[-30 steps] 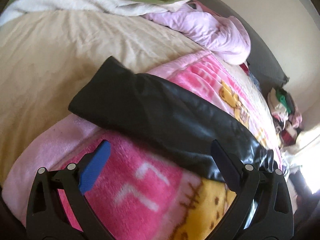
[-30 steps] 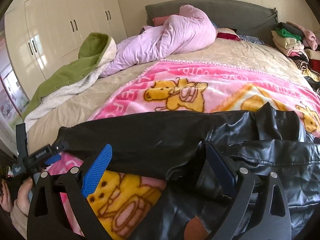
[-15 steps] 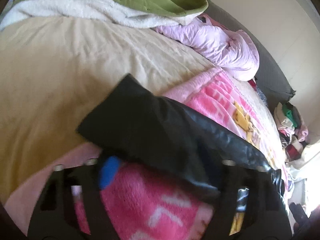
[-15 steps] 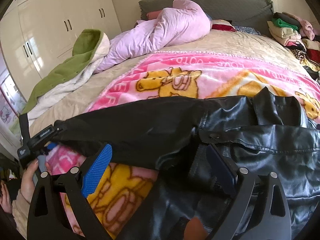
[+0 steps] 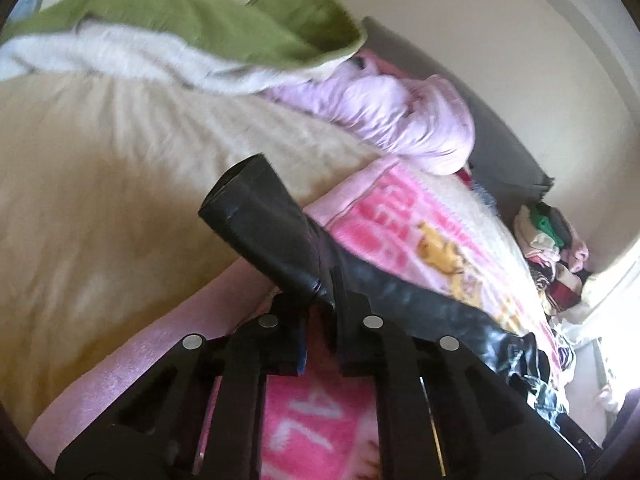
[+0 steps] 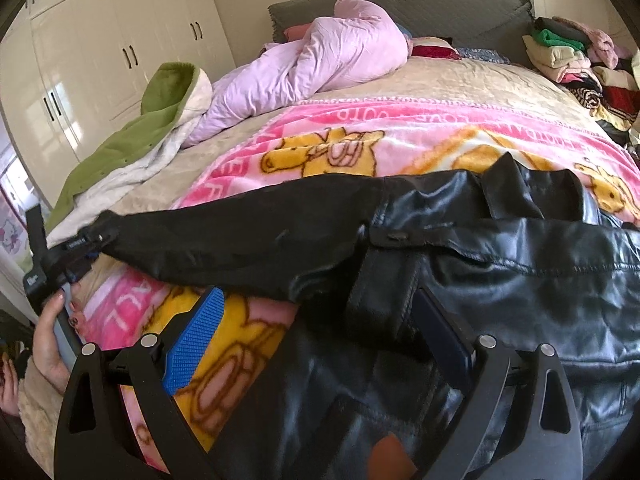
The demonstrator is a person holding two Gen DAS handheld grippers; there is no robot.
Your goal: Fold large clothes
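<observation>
A black leather jacket (image 6: 500,280) lies across a pink cartoon blanket (image 6: 400,132) on the bed. Its long sleeve (image 6: 240,240) stretches to the left. My left gripper (image 5: 318,304) is closing tight on that sleeve (image 5: 264,220) a little behind the cuff, and the cuff end sticks up past the fingers. The right wrist view shows the same left gripper (image 6: 76,256) at the sleeve's tip, with a hand (image 6: 48,336) on it. My right gripper (image 6: 316,304) hovers open low over the jacket's body near the armpit, its blue pad (image 6: 192,340) over the blanket.
A lilac quilted coat (image 6: 320,60) and a green and white fleece garment (image 6: 152,136) lie on the beige sheet (image 5: 100,184) further up the bed. A grey headboard (image 6: 440,8) stands behind. Stacked clothes (image 6: 568,56) fill the far right corner. White wardrobes (image 6: 100,48) line the left.
The left gripper went from wide open in front of the sleeve to shut on it, and has lifted the cuff end off the blanket. The right gripper slid closer over the jacket, still open.
</observation>
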